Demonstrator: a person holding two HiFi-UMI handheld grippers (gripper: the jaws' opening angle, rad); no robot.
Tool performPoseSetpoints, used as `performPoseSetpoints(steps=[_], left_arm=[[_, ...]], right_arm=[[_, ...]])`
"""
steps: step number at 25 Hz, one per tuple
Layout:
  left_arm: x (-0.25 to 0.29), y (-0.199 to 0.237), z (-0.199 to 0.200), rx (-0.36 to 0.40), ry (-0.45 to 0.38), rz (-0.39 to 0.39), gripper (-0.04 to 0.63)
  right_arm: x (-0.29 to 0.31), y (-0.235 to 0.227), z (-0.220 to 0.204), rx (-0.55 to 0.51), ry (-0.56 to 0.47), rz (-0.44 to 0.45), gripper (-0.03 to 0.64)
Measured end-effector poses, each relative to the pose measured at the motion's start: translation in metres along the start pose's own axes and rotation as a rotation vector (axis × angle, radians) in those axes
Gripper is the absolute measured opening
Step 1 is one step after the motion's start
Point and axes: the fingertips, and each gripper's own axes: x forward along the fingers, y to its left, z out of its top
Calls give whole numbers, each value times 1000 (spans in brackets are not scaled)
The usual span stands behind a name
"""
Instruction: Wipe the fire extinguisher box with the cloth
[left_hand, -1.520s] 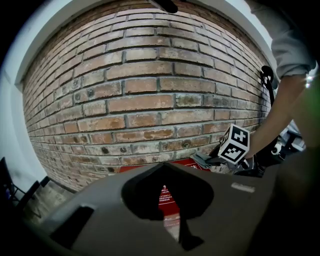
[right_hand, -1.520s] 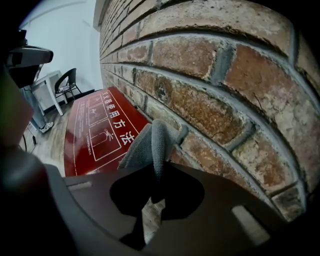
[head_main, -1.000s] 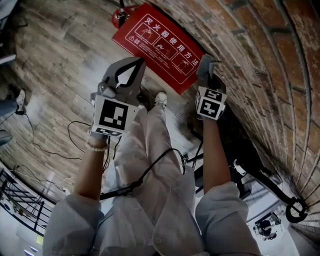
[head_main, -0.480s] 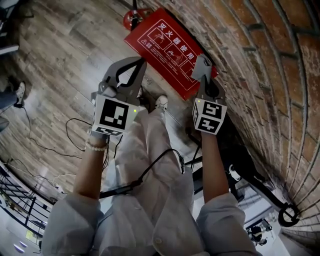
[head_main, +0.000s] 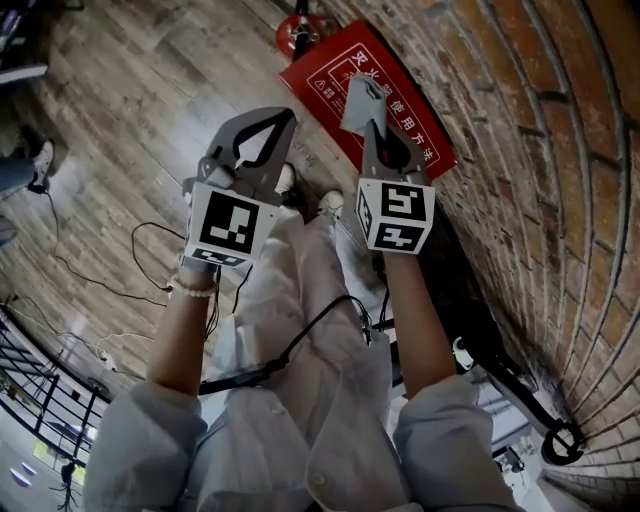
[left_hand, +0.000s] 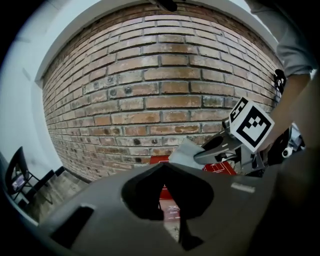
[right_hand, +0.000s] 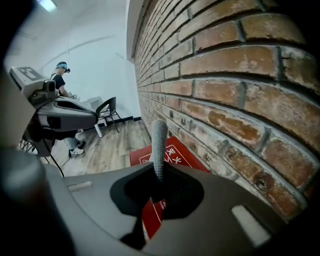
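Cloth (head_main: 360, 95) has been swung left, towards the box (head_main: 420, 140).
It is pinched in the right gripper (head_main: 372, 128), ready for wiping; the left gripper (head_main: 283, 115), pressed together empty, is held clear.

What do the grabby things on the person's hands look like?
Both the left tongs and right tongs are grey, tapering to a point, each with a white cube carrying black square markers. A black cable trails below. The person wears pale grey short sleeves and a beaded bracelet.
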Motion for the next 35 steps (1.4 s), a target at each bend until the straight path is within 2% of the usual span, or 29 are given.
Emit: performPoseSetpoints(steps=[7, 17, 28, 35], left_arm=[[-8, 17, -12, -19, 14, 31, -2], [-16, 38, -25, -33, 31, 53, -3], [-19, 47, -35, -48, 39, 55, -3], [-15, 43, -34, -52, 35, 43, -2]], right_arm=[[39, 45, 16, 11, -8, 80, 20], [95, 80, 15, -8, 46, 107, 20], [133, 80, -10, -117, 191, 50, 20], [134, 80, -12, -114, 204, 31, 20]])
